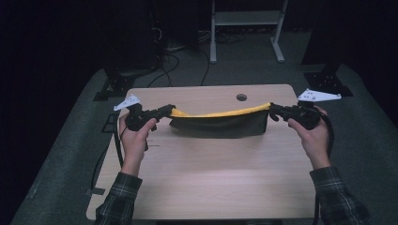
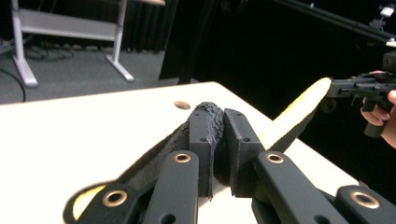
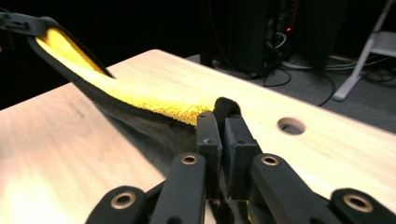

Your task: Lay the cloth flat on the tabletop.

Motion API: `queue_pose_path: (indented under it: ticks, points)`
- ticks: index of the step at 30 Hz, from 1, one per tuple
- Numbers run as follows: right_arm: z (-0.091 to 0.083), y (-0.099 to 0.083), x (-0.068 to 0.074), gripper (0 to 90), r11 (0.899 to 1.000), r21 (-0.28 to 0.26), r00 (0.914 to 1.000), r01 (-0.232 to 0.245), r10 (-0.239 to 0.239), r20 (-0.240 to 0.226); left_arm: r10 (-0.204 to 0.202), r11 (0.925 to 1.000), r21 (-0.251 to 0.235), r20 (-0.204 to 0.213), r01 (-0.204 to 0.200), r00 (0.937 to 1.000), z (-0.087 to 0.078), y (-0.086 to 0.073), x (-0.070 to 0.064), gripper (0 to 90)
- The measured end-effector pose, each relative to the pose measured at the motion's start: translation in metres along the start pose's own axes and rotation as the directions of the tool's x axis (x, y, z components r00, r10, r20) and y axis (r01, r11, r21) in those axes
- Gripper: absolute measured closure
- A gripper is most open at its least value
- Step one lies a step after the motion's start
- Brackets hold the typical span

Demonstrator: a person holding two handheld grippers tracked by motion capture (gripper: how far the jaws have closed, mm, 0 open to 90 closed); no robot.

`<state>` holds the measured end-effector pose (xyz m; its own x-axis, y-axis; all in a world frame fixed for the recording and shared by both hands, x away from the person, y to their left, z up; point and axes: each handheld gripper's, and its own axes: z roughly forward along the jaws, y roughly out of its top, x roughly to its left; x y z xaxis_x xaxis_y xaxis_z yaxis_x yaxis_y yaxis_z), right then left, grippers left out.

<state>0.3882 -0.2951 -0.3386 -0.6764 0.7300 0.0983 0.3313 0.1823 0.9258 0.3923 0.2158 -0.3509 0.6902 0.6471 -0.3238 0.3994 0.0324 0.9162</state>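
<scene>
Cloth (image 1: 220,123), black with yellow lining, hangs above table (image 1: 206,183) just short of its cable hole (image 1: 241,97), left gripper (image 1: 165,111) and right gripper (image 1: 274,110) each clamped on a top corner. Keep tension even, lower level.

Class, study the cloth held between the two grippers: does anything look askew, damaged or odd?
Nothing damaged. The cloth sags slightly between the left gripper and right gripper, its yellow side showing along the top edge.

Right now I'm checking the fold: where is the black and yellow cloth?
In the high view the cloth hangs stretched between the left gripper and right gripper, above the table's far half, near its round hole.
</scene>
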Motion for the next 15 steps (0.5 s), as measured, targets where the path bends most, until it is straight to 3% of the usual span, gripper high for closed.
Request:
queue_pose_path:
  ticks: [5,15]
  points:
    - [-0.008,-0.024,0.011,85.4,0.999,0.043,0.9993,-0.003,0.004,-0.038,-0.020,0.9981,0.059,0.014,0.019,0.9997,-0.012,-0.023,-0.010,82.0]
    - [-0.022,-0.067,0.032,85.4,0.992,0.123,0.9954,0.023,-0.011,-0.095,0.020,0.9854,0.168,0.032,-0.025,0.9993,-0.032,-0.059,-0.030,81.8]
